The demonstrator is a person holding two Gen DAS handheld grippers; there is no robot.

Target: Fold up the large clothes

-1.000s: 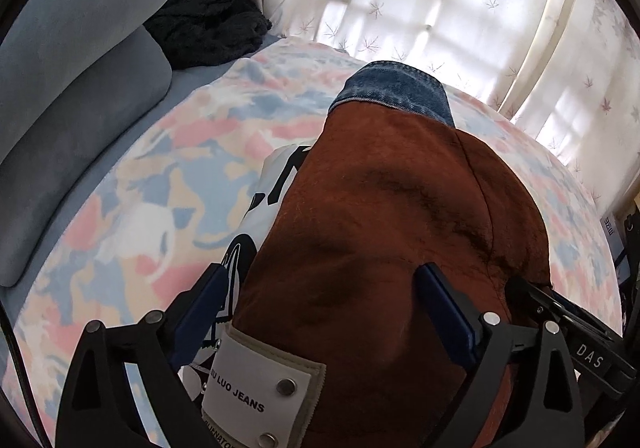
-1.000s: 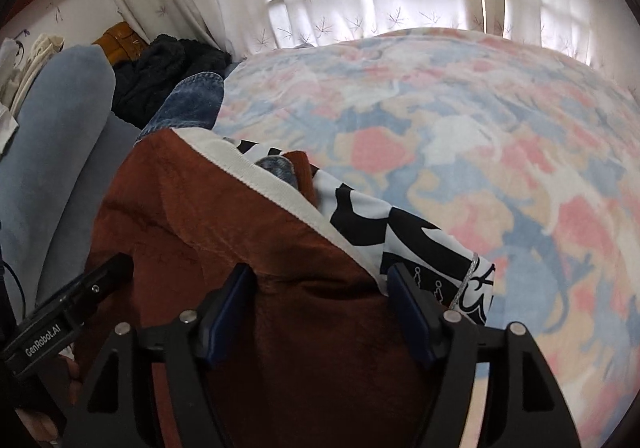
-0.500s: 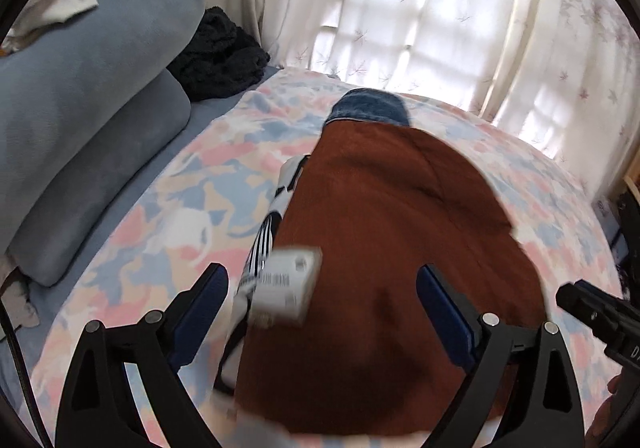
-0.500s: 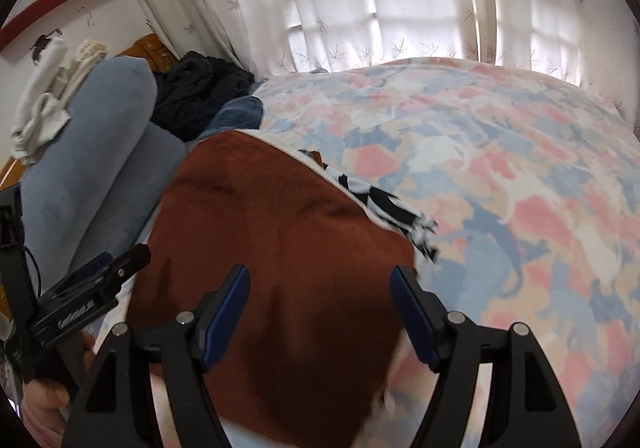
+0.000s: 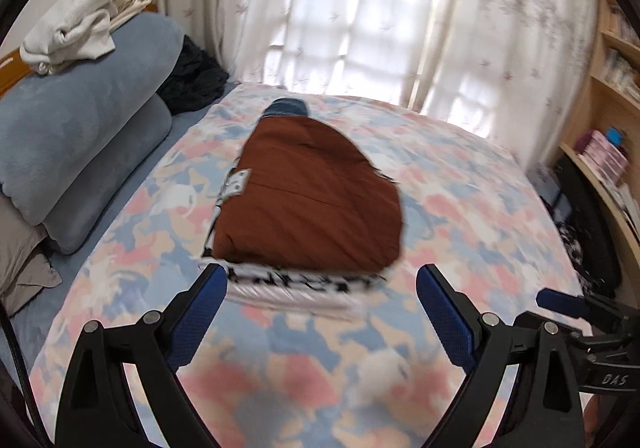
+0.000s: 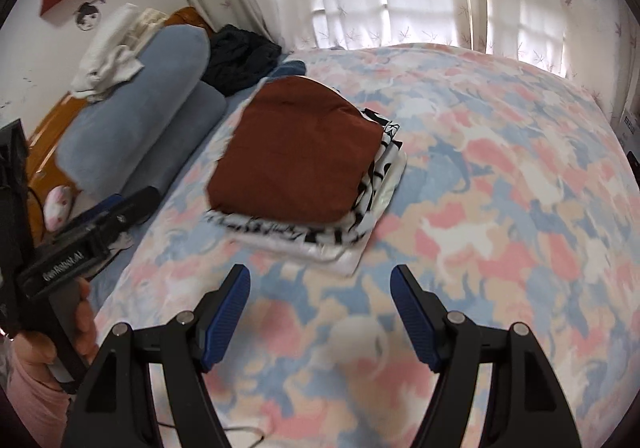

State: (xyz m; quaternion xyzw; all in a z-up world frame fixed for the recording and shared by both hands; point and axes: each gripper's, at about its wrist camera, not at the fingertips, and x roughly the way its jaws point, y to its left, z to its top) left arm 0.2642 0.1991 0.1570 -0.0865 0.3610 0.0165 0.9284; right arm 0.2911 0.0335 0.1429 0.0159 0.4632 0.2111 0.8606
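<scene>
Lying folded on the patterned bedspread (image 5: 460, 208), one rust-brown garment (image 5: 316, 200) tops one black-and-white printed garment (image 5: 296, 284) in the left wrist view, beside two blue bolsters (image 5: 80, 136); the left gripper (image 5: 322, 312) has its two fingers spread, empty, short of the stack. From the right wrist, the right gripper (image 6: 320, 308) likewise gapes, touching nothing, the same stack beyond it.
</scene>
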